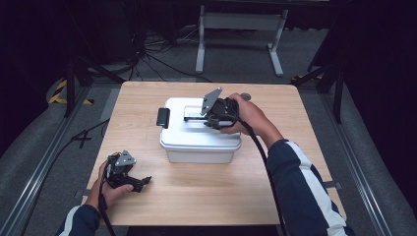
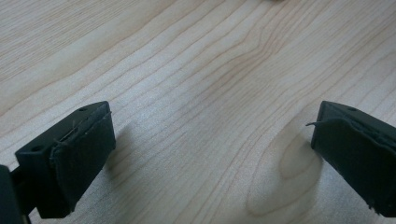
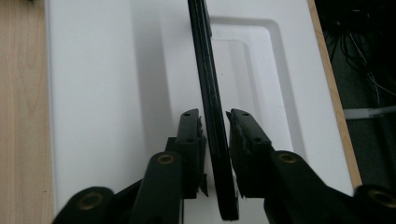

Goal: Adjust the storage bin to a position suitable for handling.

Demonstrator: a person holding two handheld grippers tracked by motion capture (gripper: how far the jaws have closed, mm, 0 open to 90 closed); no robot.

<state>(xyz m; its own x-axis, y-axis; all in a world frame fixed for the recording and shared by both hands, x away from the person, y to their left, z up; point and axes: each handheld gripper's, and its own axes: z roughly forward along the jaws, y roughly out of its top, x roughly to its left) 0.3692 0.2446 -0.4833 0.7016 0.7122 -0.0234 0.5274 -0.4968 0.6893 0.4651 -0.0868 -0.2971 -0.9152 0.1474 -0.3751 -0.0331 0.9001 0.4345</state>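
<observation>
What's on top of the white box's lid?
On the white box lid, a black handle stands raised, the right tool straddling it, jaws close on each side. A black latch sits at one end. The contents are hidden by the lid.

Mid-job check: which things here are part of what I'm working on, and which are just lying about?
In the job:
- white lidded box
- its black handle, standing between the jaws of the right gripper
- black side latch

Lying about:
- left gripper, open over bare table
- small grey round thing behind the box
- cables and grey frame on the floor
</observation>
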